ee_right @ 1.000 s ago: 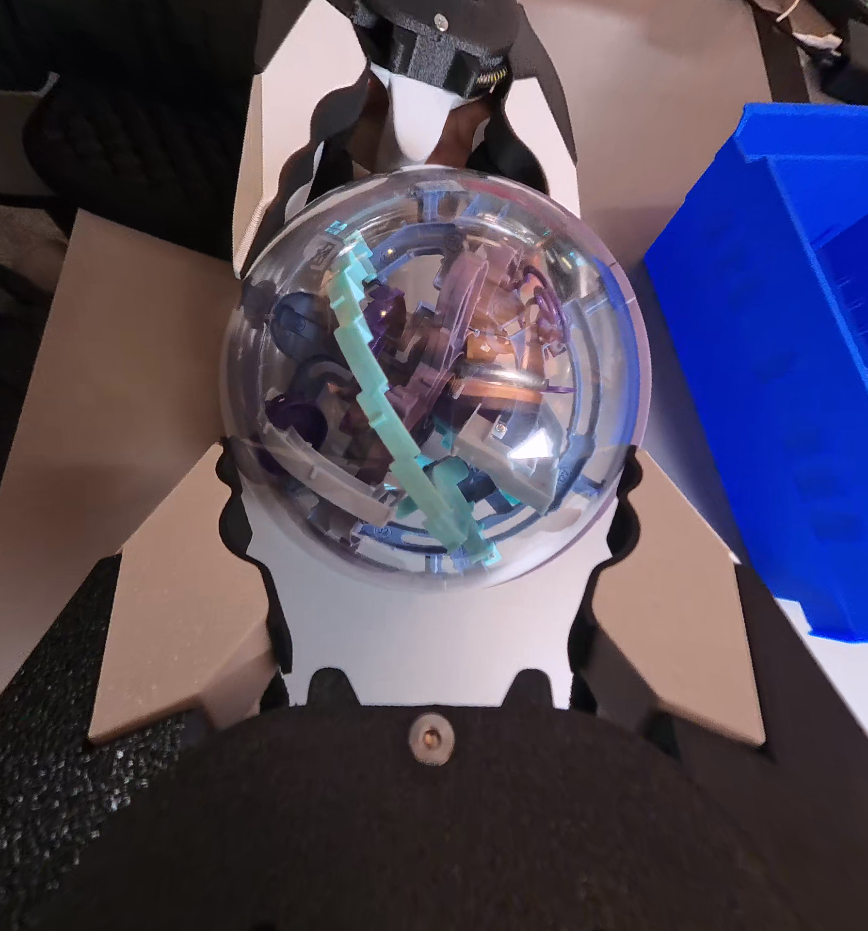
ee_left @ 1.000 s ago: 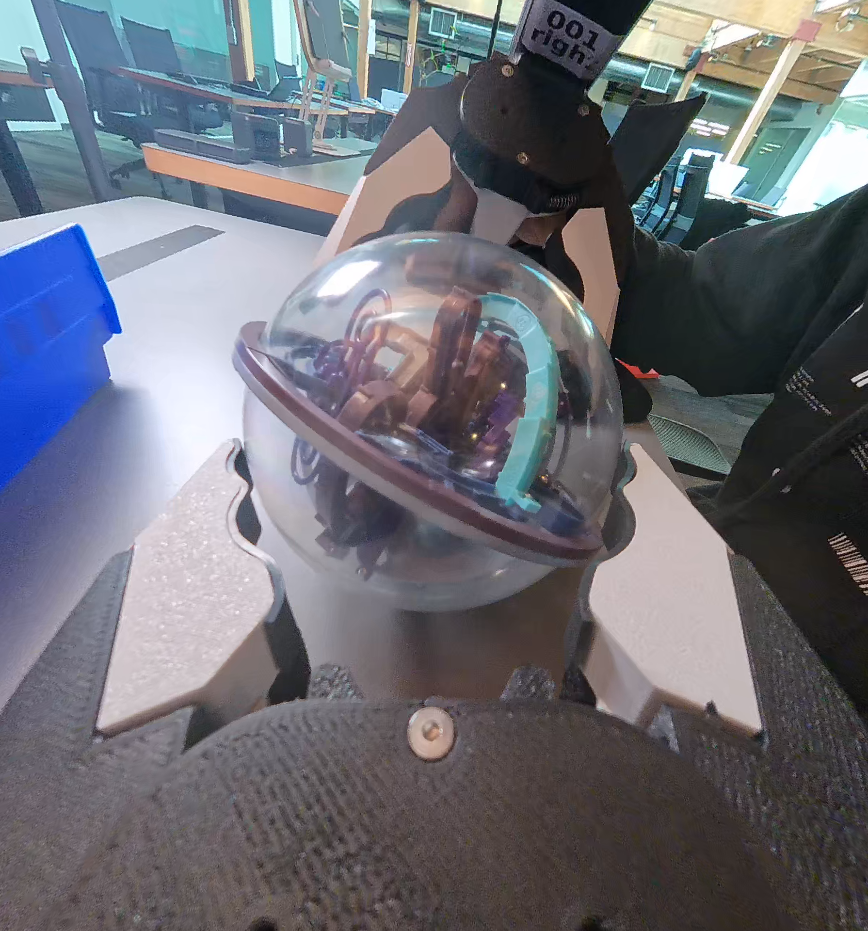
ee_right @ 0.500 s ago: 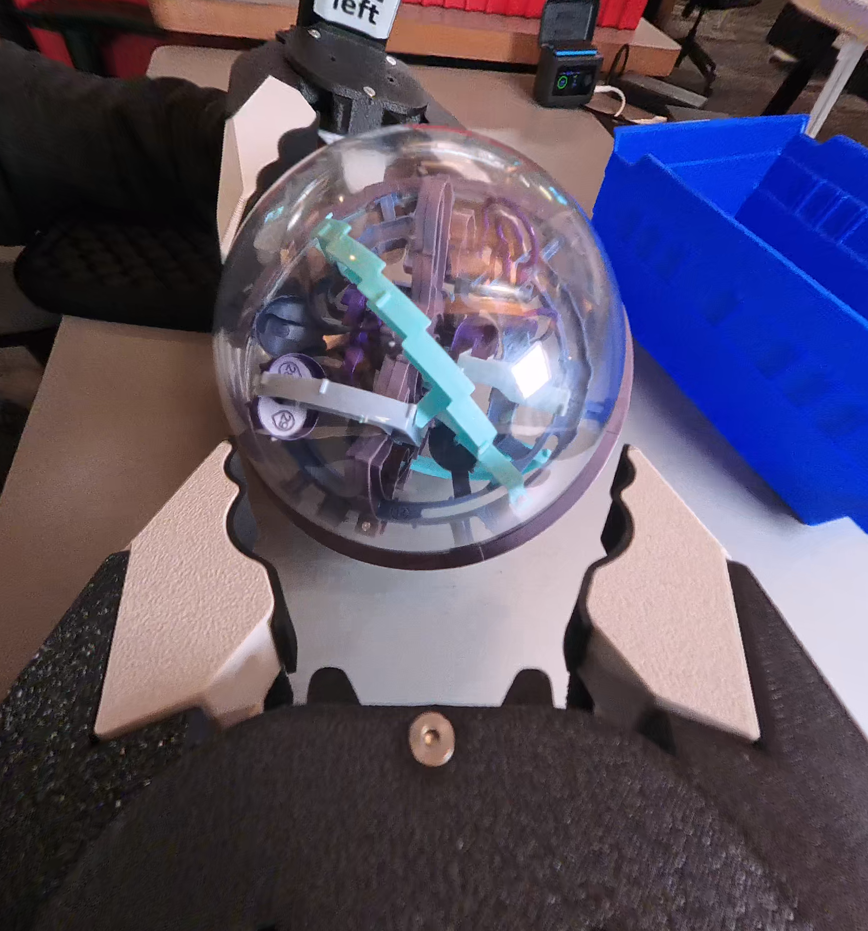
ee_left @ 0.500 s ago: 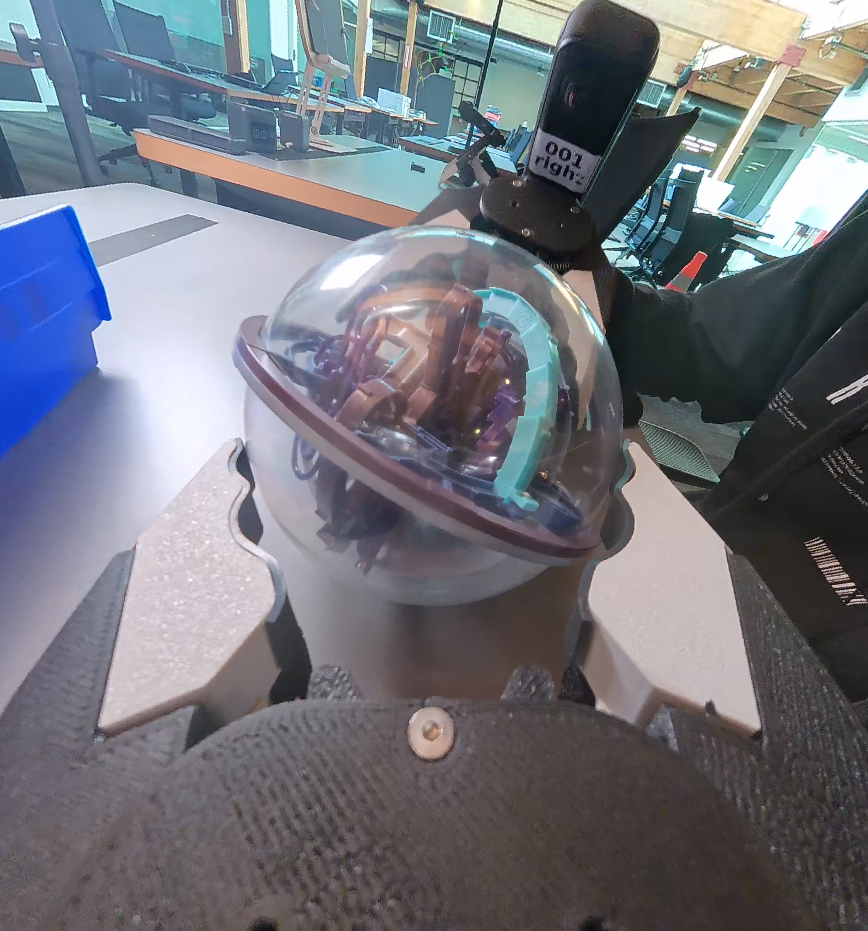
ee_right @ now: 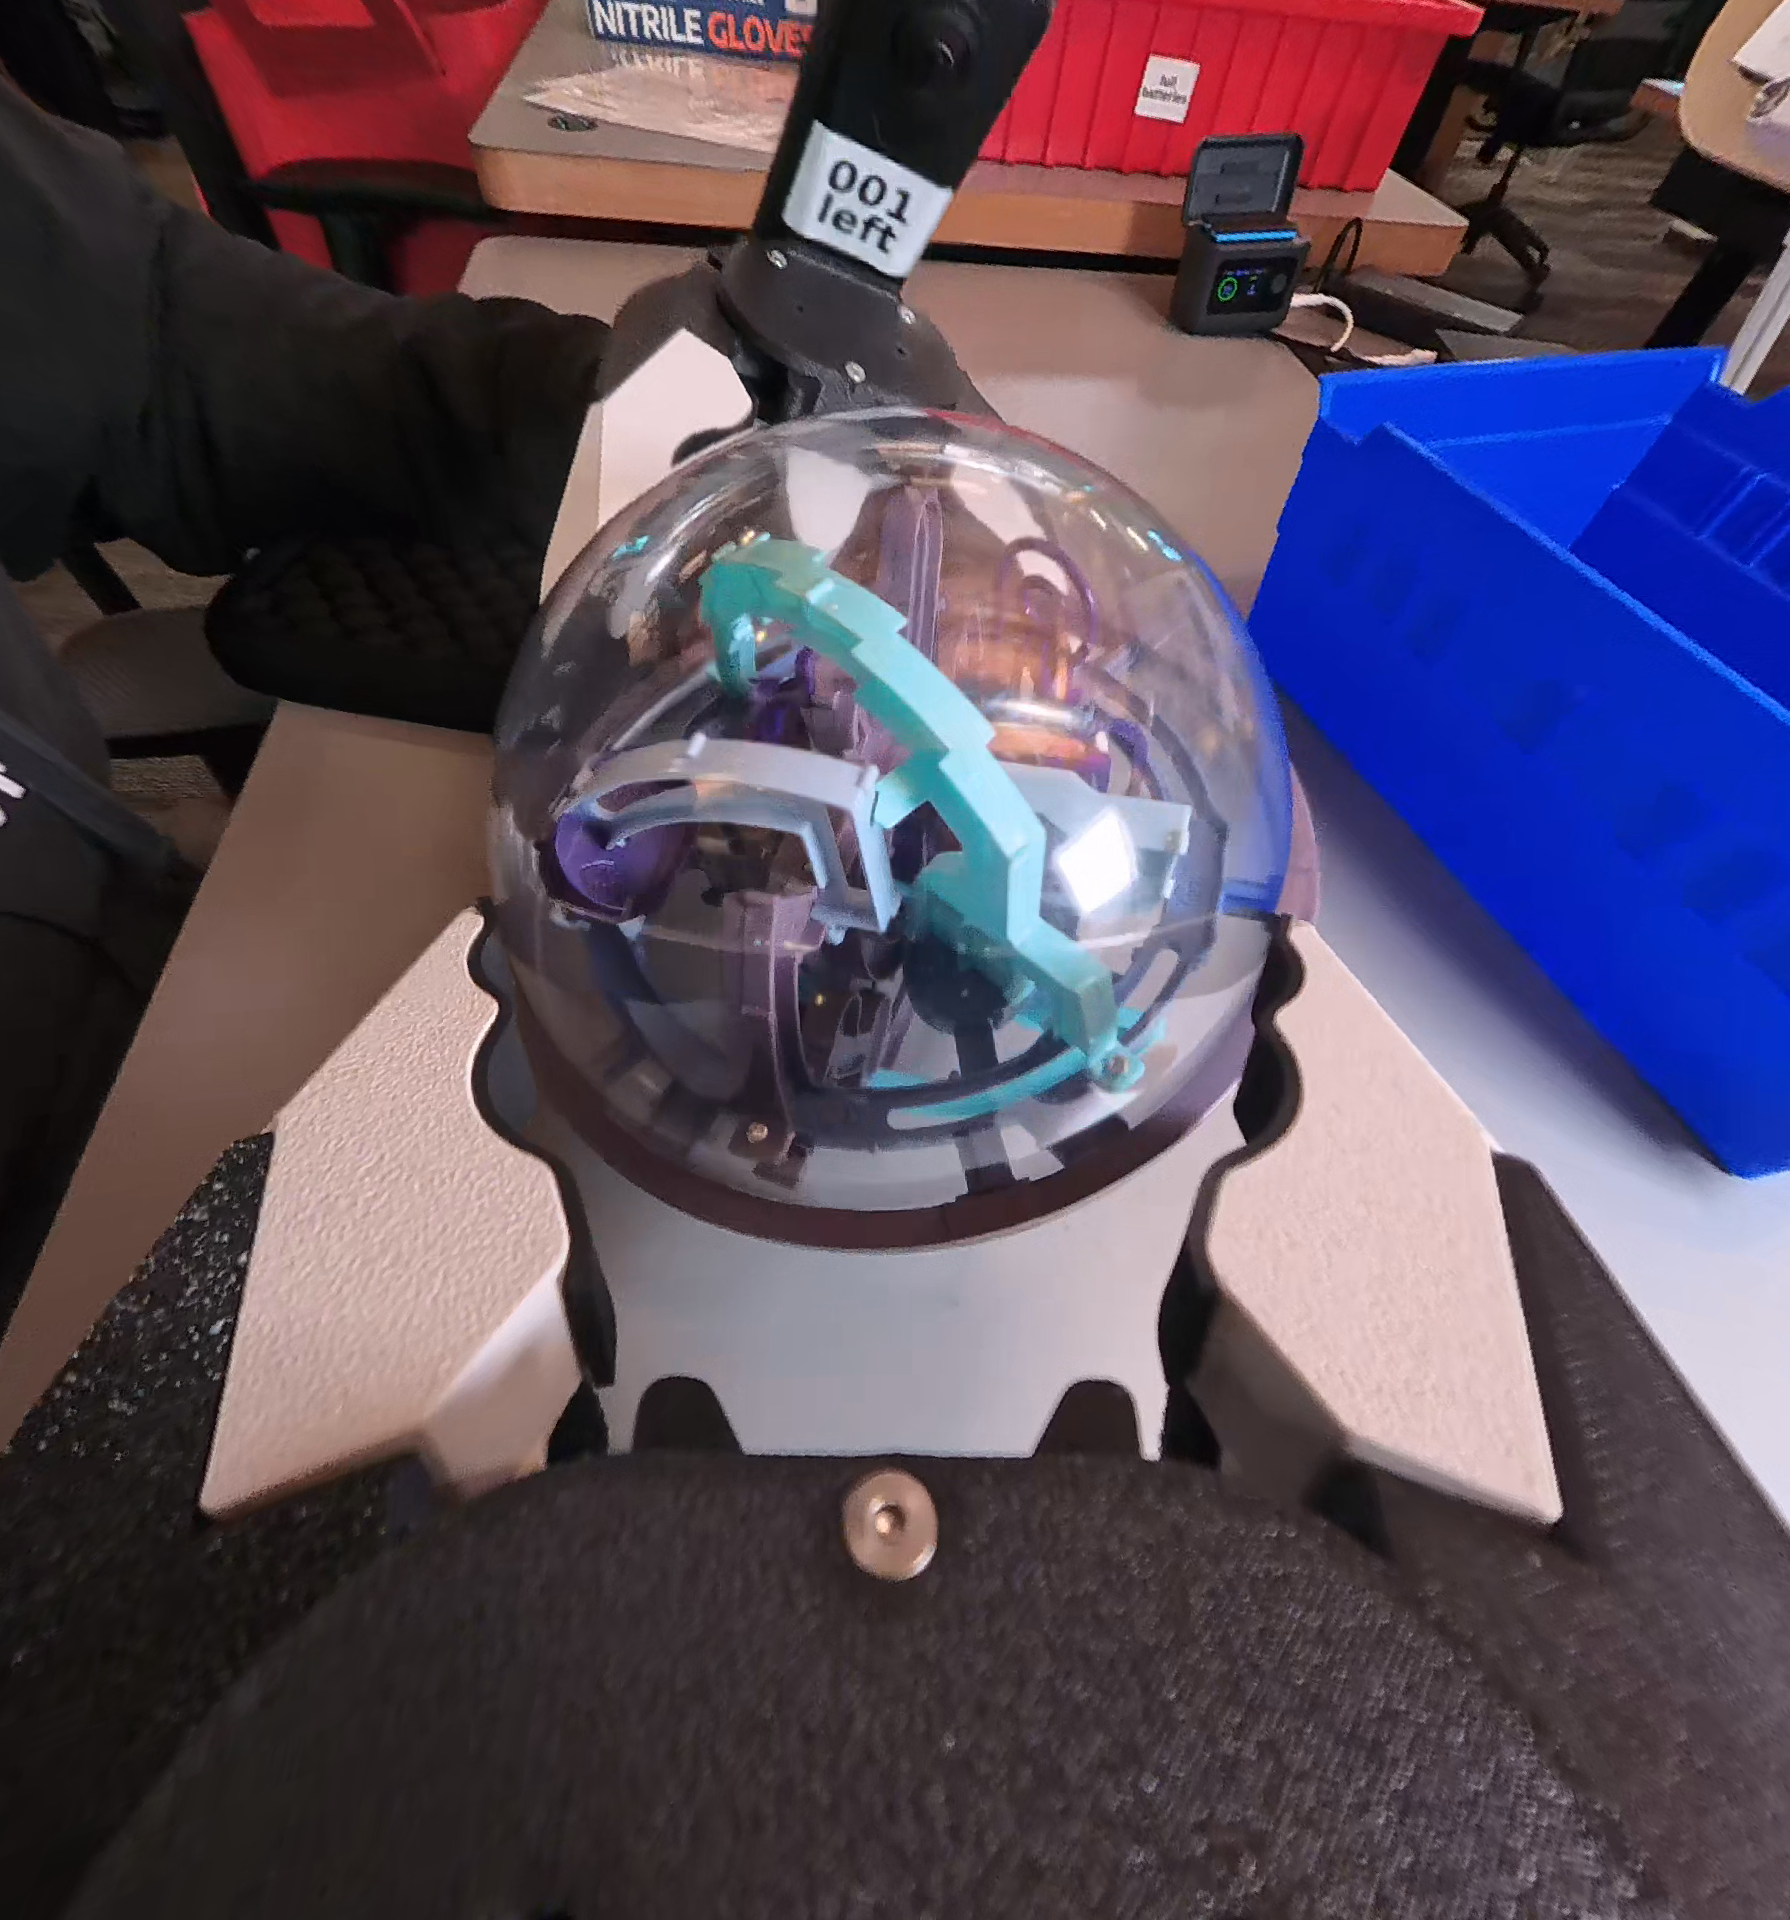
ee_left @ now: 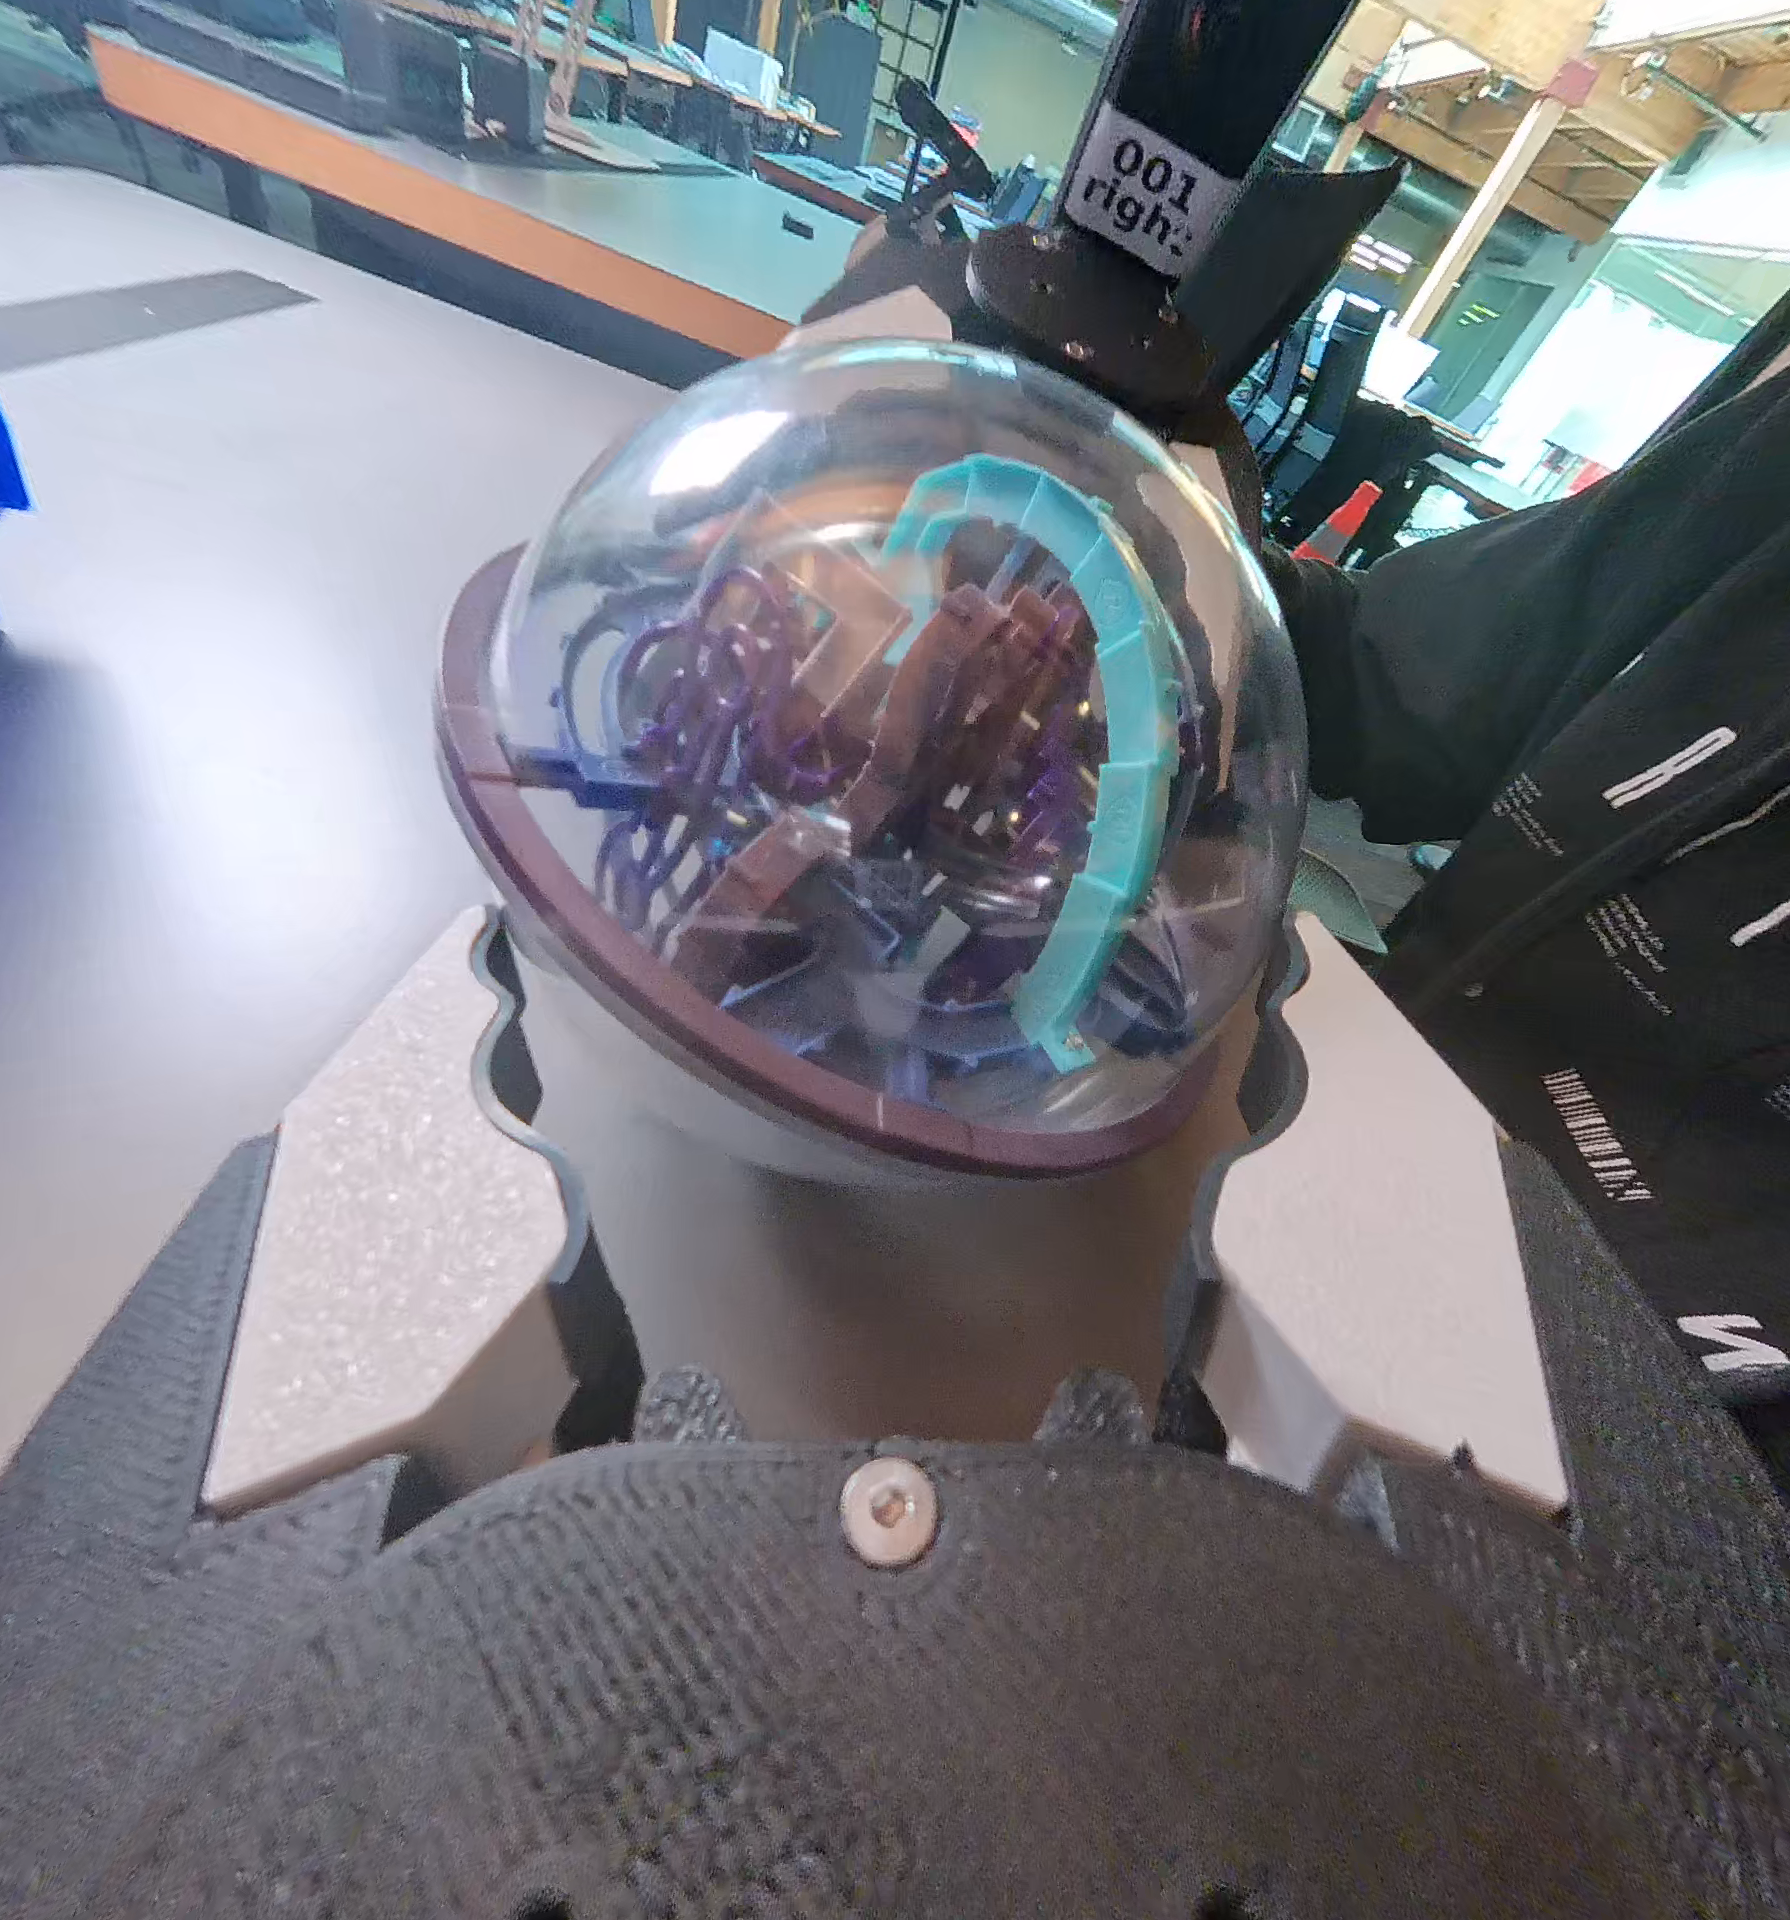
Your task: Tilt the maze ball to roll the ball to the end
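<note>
Left tool (ee_left: 886, 925) and right tool (ee_right: 886, 925) both clamping clear maze ball (ee_right: 886, 821) above table edge (ee_right: 247, 894), blue bin (ee_right: 1597, 779) near.

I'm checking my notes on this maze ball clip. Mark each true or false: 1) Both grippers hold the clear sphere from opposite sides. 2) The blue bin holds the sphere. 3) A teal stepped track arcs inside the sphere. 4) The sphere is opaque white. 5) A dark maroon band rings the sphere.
1) True: the left gripper and right gripper both clamp the maze ball, facing each other.
2) False: the blue bin stands beside it on the table.
3) True: teal track.
4) False: the shell is transparent.
5) True: maroon band.
</note>
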`<action>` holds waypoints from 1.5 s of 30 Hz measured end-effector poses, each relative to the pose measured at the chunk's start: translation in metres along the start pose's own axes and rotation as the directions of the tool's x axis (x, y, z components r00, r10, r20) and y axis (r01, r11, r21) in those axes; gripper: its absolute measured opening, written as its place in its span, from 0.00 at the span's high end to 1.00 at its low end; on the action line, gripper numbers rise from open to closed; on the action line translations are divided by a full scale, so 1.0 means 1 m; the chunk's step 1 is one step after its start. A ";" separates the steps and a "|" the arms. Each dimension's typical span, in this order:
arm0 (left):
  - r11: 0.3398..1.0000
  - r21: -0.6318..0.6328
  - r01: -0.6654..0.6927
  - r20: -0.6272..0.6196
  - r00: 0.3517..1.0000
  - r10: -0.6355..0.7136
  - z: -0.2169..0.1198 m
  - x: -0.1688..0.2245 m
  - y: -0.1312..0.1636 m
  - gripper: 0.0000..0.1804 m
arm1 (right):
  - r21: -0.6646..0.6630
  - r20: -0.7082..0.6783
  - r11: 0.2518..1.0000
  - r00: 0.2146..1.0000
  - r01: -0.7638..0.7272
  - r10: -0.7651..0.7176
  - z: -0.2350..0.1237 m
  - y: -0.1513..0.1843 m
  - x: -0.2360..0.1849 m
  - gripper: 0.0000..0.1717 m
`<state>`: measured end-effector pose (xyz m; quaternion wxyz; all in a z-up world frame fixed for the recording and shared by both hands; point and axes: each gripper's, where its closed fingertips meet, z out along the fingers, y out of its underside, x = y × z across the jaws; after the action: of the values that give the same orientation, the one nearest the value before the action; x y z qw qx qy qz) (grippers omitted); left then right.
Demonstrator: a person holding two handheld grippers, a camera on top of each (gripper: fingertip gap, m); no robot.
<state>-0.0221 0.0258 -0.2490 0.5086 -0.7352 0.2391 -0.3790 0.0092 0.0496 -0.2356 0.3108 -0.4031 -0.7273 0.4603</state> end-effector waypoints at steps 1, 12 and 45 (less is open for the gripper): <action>1.000 -0.006 0.006 -0.005 1.000 -0.006 0.001 0.001 0.001 0.24 | 0.001 0.008 1.000 1.000 -0.003 0.003 -0.001 -0.001 0.000 0.21; 0.977 0.030 -0.210 0.102 0.973 0.206 0.001 -0.001 -0.011 0.20 | -0.009 0.068 0.998 0.996 -0.064 0.064 0.000 -0.005 0.003 0.21; 0.984 0.115 0.138 0.117 0.982 -0.151 -0.003 -0.013 -0.027 0.24 | -0.011 0.195 0.919 0.900 -0.395 0.389 -0.006 0.024 0.012 0.23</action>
<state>-0.0332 0.0438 -0.2277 0.5320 -0.7449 0.1323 -0.3803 0.0157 0.0682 -0.2542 0.1457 -0.4900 -0.6514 0.5607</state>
